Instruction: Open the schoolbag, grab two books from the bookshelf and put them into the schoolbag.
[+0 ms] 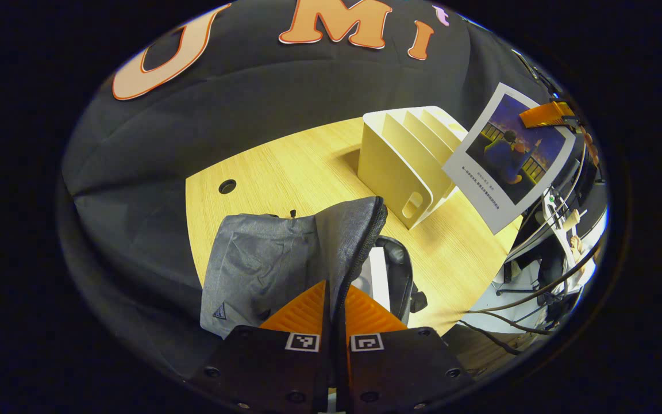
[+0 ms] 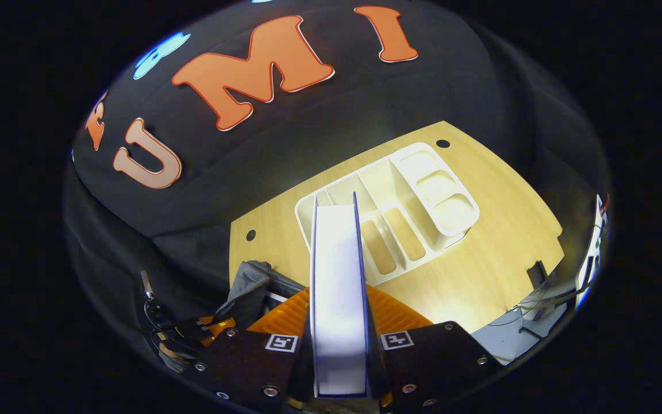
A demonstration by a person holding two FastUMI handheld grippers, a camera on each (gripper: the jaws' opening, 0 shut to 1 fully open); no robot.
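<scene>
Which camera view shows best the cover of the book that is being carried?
The left gripper view: the book hangs in the right tool with its illustrated cover facing the camera. In the right gripper view, the book shows its page edge, clamped between that tool's fingers.

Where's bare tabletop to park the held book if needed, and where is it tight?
Free: the tabletop between schoolbag and cloth wall, and the strip right of the bookshelf toward the table edge. Tight: the gap between bag and bookshelf, where the right gripper holds the book. The left gripper clamps the bag's zipper edge.
</scene>
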